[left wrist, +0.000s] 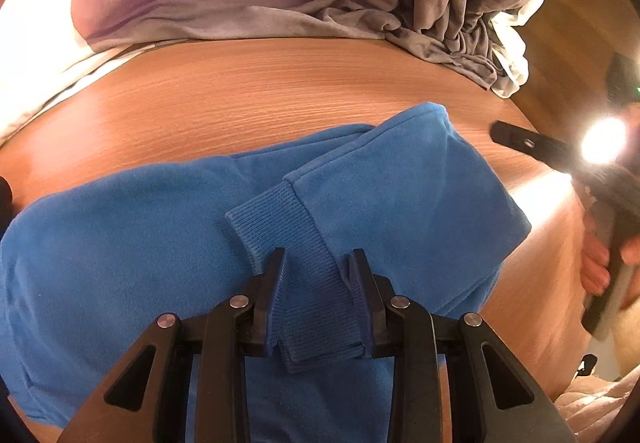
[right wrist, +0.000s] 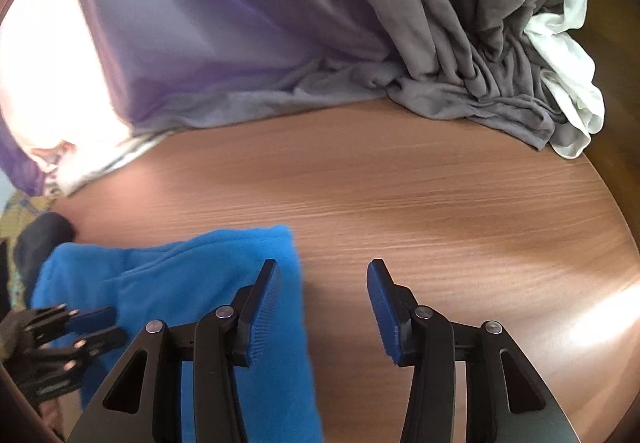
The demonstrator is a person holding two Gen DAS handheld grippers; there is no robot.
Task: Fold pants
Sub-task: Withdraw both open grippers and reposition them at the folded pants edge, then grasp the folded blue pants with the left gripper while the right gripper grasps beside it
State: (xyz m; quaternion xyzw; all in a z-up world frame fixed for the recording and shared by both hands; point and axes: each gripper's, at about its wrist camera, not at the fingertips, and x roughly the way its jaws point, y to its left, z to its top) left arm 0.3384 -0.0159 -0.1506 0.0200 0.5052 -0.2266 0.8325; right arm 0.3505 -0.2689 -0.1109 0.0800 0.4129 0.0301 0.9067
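Observation:
Blue fleece pants [left wrist: 160, 243] lie bunched on the wooden table [left wrist: 240, 91]. My left gripper [left wrist: 320, 263] is shut on the ribbed cuff [left wrist: 288, 227] of one leg, which runs up between its blue pads. In the right wrist view the same pants [right wrist: 192, 275] lie at the lower left. My right gripper [right wrist: 322, 275] stands open over bare wood just past the pants' right edge, nothing between its fingers. The left gripper [right wrist: 104, 325] shows at the far left of that view, on the blue cloth. One finger of the right gripper [left wrist: 516, 137] shows at the right of the left wrist view.
A heap of grey cloth [right wrist: 480, 43], lilac cloth [right wrist: 200, 23] and white cloth [right wrist: 572, 83] lies along the table's far side. A dark garment [right wrist: 40, 239] sits at the left edge. A person's hand [left wrist: 600, 267] grips the right tool's handle. A bright lamp [left wrist: 604, 139] glares at the right.

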